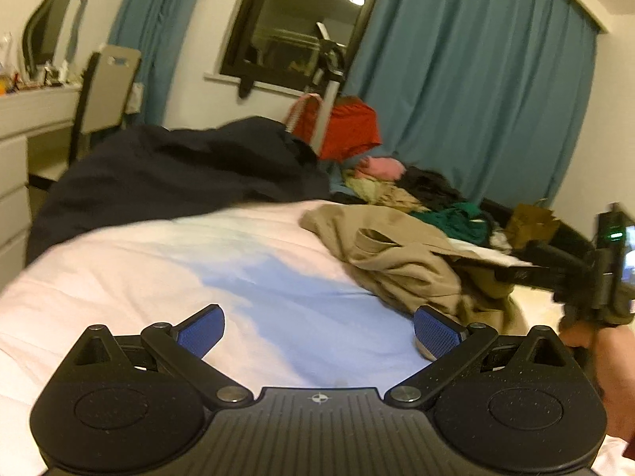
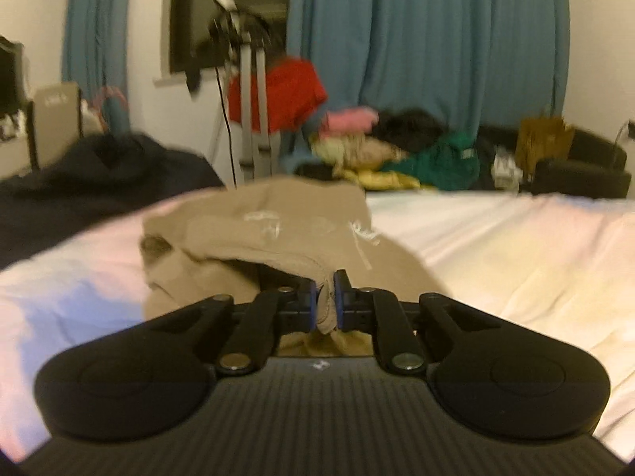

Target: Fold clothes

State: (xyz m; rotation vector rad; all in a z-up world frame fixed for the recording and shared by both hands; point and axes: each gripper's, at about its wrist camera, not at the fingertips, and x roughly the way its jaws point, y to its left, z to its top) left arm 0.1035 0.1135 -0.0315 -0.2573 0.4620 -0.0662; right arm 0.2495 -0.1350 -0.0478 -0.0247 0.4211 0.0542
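Your right gripper pinches a fold of the tan garment on the bed; your left gripper hangs wide, holding nothing.

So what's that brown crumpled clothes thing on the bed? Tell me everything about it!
The tan garment looks like soft cotton. It lies rumpled and unfolded on the white bed sheet, with faint pale markings on top and a folded flap showing. The right gripper is shut on a bunched edge of it. The left gripper is open, not touching it.
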